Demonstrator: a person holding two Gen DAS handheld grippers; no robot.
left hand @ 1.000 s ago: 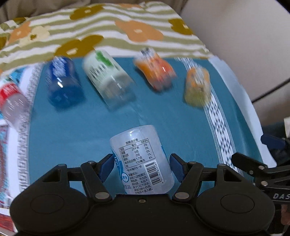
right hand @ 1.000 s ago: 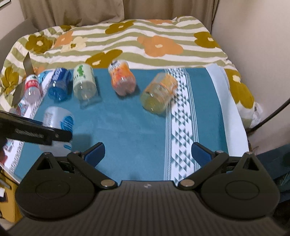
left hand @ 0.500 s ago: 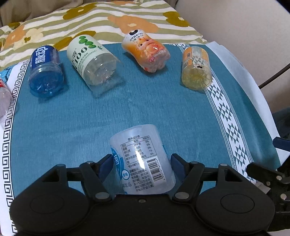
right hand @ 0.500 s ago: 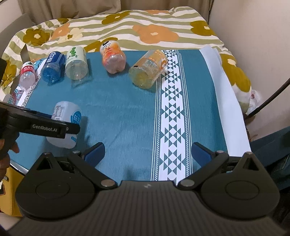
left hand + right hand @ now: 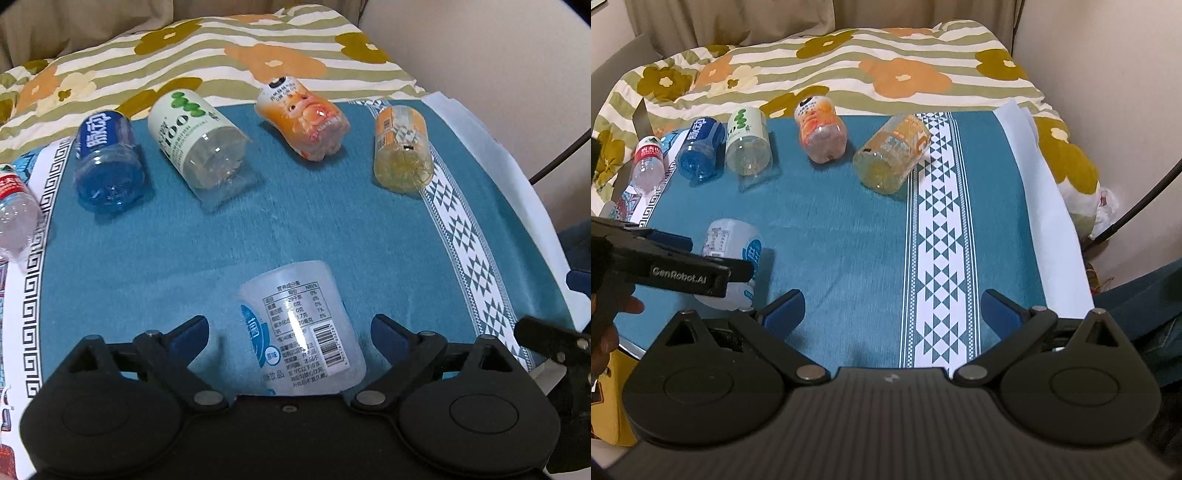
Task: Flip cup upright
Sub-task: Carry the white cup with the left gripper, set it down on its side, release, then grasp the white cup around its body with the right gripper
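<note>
- Looking along the left gripper [image 5: 290, 326], the clear cup [image 5: 301, 328] stands between the spread fingers with gaps on both sides, on the teal cloth [image 5: 332, 229]. Nothing is gripped.
- Its wide end is down and its closed end up, so it appears inverted or only just set down; which one, the view does not settle.
- Five more lie on their sides in a far row: red-label [image 5: 14, 210], blue [image 5: 107, 162], green-label [image 5: 201, 147], orange [image 5: 306, 118], yellow [image 5: 402, 147].
- Looking along the right gripper [image 5: 892, 308], the jaws are wide apart and empty, well clear of the cup [image 5: 733, 264].
- Judgement: most of the task remains.
</note>
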